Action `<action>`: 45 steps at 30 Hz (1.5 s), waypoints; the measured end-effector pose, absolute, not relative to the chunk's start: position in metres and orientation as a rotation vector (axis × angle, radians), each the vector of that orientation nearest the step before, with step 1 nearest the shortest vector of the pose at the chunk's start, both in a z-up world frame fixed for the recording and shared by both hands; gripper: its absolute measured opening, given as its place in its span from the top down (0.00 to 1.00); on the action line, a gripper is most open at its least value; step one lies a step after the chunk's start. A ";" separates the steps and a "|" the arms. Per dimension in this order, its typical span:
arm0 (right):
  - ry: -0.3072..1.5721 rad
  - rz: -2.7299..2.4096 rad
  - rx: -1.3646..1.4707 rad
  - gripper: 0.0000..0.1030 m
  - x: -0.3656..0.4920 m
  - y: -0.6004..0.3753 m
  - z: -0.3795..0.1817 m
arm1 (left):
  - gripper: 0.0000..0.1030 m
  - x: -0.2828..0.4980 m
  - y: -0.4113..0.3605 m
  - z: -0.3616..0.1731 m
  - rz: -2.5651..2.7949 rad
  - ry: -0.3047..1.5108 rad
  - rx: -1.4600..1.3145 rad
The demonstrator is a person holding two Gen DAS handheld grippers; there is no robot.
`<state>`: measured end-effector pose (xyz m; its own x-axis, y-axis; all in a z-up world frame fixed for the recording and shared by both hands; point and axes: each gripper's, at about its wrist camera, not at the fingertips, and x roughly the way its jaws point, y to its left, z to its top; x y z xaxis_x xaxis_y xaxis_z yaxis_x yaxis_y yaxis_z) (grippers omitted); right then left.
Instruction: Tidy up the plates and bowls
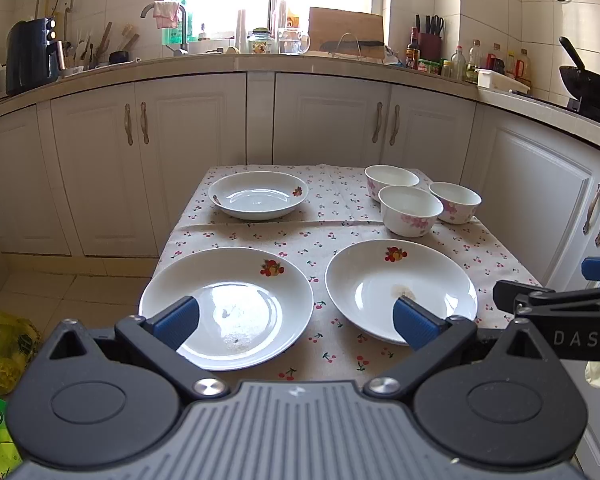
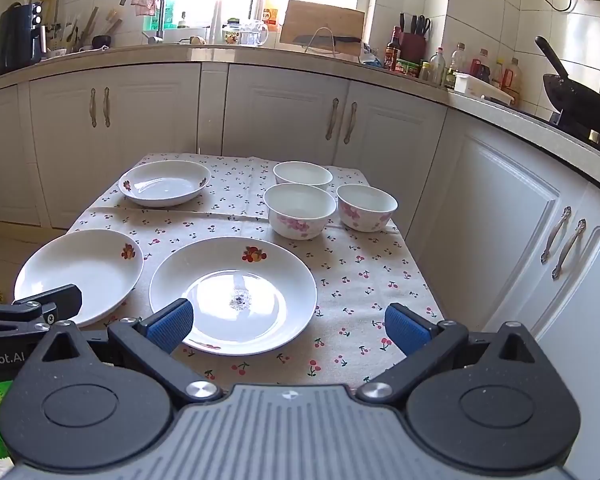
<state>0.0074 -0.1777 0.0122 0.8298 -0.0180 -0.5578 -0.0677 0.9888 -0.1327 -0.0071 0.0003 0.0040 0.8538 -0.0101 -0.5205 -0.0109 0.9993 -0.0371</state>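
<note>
Three white plates with fruit prints lie on the cherry-print tablecloth [image 1: 268, 236]: near left plate [image 1: 236, 300], near right plate [image 1: 400, 280], far left plate [image 1: 258, 194]. Three white bowls with pink flowers [image 1: 410, 210] cluster at the far right. My left gripper [image 1: 296, 320] is open and empty above the near edge, between the two near plates. In the right wrist view my right gripper [image 2: 288, 326] is open and empty over the near side of the right plate [image 2: 232, 292]; the bowls [image 2: 300, 210] stand beyond.
White kitchen cabinets [image 1: 188, 152] and a cluttered counter [image 1: 260, 60] stand behind the table. A black wok [image 2: 580, 100] sits at right. Green and yellow bags [image 1: 4, 340] lie on the floor at left.
</note>
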 end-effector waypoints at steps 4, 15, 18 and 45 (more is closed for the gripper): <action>0.591 0.026 -0.150 0.00 0.007 -0.178 0.012 | 0.01 -0.008 0.000 0.004 0.000 0.546 -0.039; 0.586 0.021 -0.153 0.00 0.006 -0.177 0.011 | 0.01 -0.008 0.000 0.004 0.001 0.546 -0.039; 0.586 0.020 -0.154 0.00 0.006 -0.177 0.012 | 0.01 -0.008 -0.001 0.004 0.001 0.546 -0.038; 0.582 0.012 -0.160 0.00 0.005 -0.176 0.013 | 0.01 -0.008 -0.001 0.004 0.000 0.545 -0.041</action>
